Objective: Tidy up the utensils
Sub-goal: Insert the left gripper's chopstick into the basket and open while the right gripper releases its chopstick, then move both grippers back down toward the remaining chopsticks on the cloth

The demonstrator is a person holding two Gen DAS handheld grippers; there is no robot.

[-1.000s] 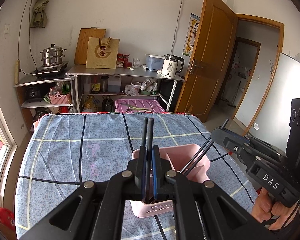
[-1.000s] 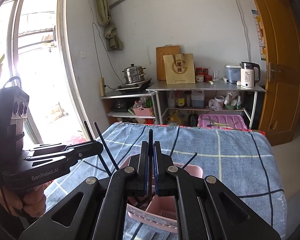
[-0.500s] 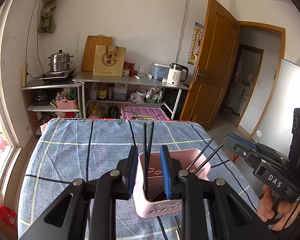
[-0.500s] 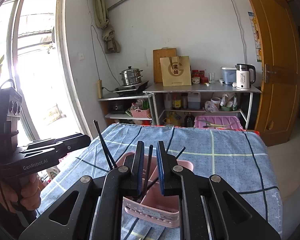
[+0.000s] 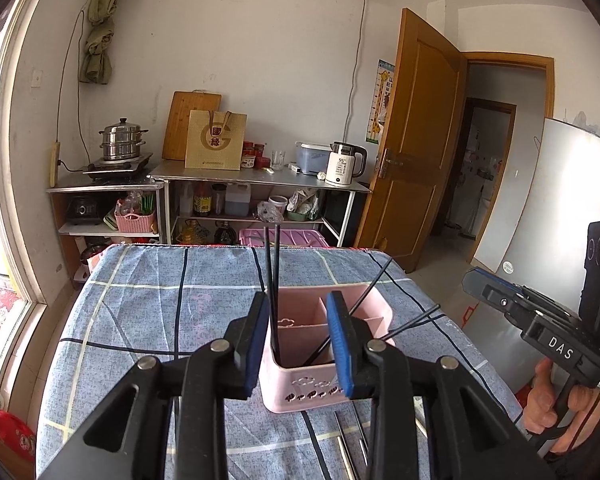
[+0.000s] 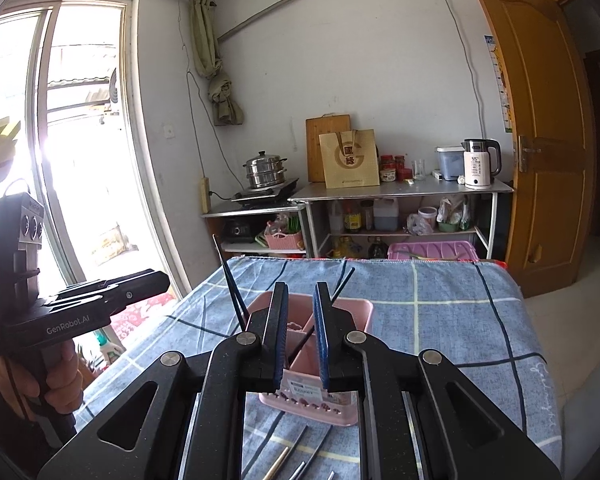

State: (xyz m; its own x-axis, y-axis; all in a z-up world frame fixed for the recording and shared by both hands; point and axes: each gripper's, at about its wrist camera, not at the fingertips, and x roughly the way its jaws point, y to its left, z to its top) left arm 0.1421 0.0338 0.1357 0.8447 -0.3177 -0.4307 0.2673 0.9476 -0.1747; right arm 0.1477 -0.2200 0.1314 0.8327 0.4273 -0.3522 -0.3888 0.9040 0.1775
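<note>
A pink divided utensil holder [image 5: 296,384] [image 6: 352,312] stands on the blue checked tablecloth [image 5: 160,312]. Black chopsticks [image 5: 272,264] stand upright in its left compartment; more black chopsticks [image 5: 404,328] lean out to the right. In the right wrist view the chopsticks [image 6: 230,280] lean left. My left gripper [image 5: 298,340] is open and empty, its pads on either side of the holder. My right gripper [image 6: 300,336] is open and empty, just above the holder. Several metal utensils [image 5: 346,448] [image 6: 296,456] lie on the cloth in front of the holder.
Behind the table stand metal shelves [image 5: 260,176] with a kettle [image 5: 342,164], a steamer pot [image 5: 122,140] and a paper bag [image 5: 216,140]. A window [image 6: 52,160] is at the left, a wooden door [image 5: 412,140] at the right.
Both grippers opened and let go of the black chopsticks, which now stand in the pink holder. Both grippers have pulled back and up a little.
</note>
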